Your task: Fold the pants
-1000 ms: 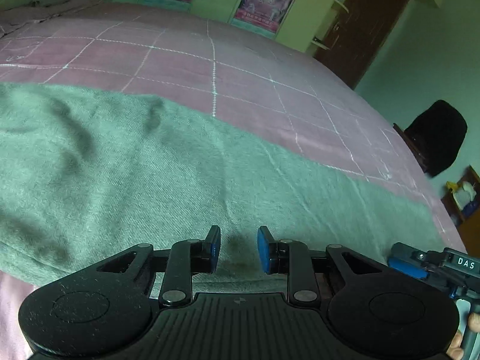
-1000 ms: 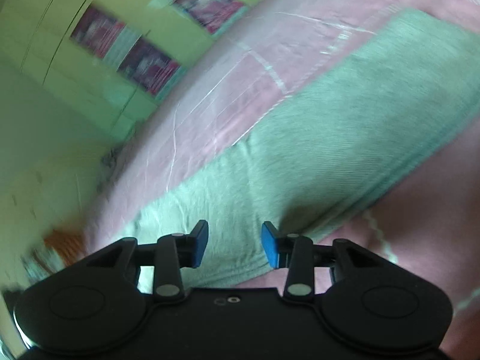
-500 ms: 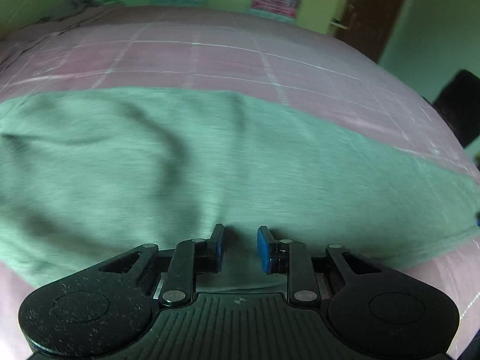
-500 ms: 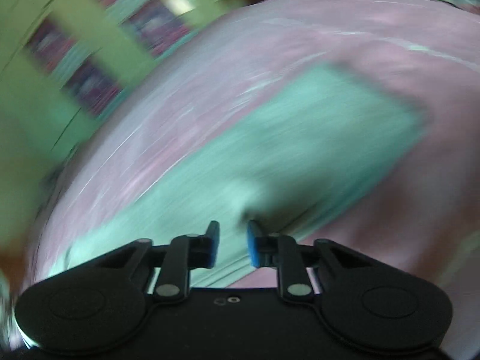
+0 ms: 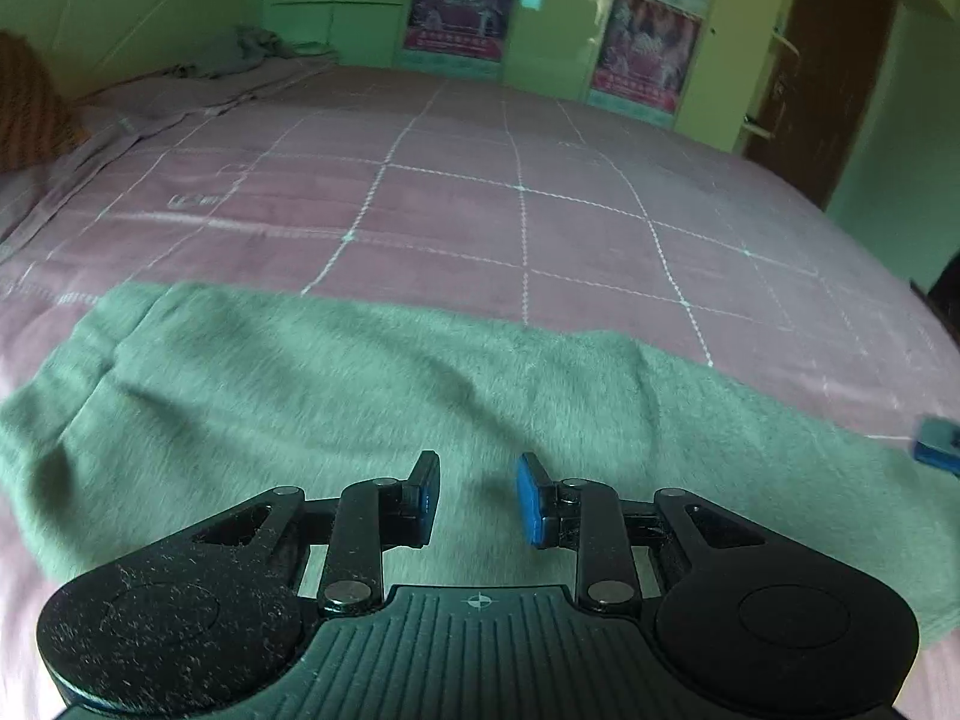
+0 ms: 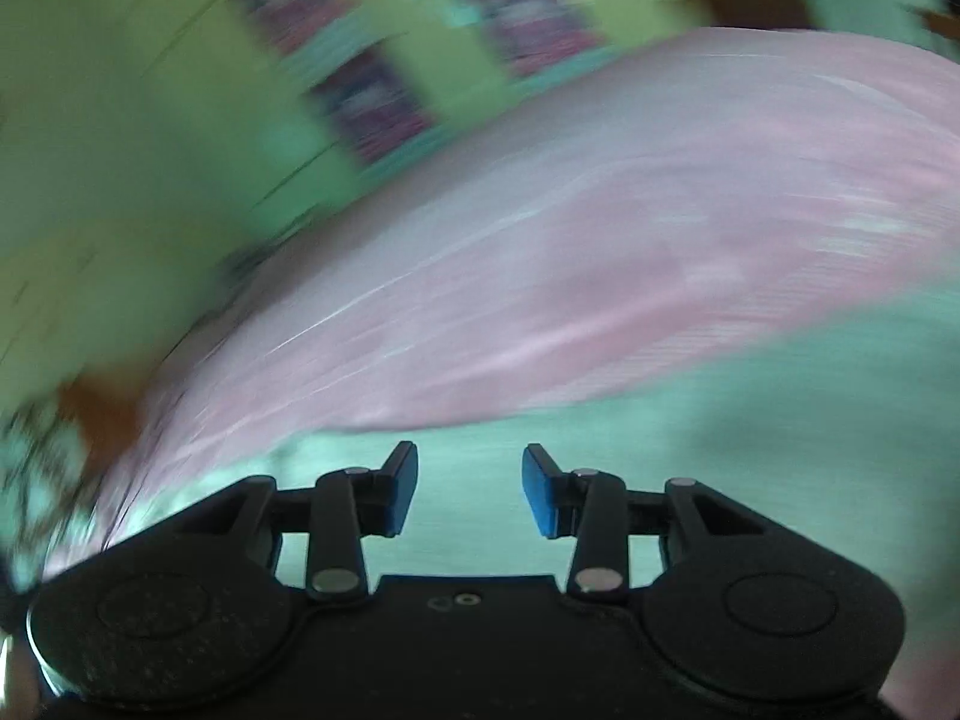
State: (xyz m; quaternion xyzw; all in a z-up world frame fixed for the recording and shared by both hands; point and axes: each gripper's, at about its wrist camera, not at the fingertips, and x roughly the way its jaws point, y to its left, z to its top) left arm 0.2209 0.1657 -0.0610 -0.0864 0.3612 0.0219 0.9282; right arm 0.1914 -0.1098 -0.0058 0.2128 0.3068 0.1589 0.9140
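Note:
The green pants lie as a long folded strip across the pink checked bed cover. Their left end shows at the left of the left wrist view. My left gripper hovers over the near part of the strip, its blue pads apart with only cloth below them. One blue pad of the right gripper shows at the right edge, over the pants. The right wrist view is badly blurred. There my right gripper is over the pants, its jaws opening with nothing between them.
Posters hang on the green wall behind the bed. A brown door stands at the far right. Crumpled cloth lies at the bed's far left corner, and an orange-brown cushion is at the left edge.
My left gripper has slid left along the pants, bringing their left end into view. The right gripper's jaws narrowed, then widened again, while its view swung and blurred.

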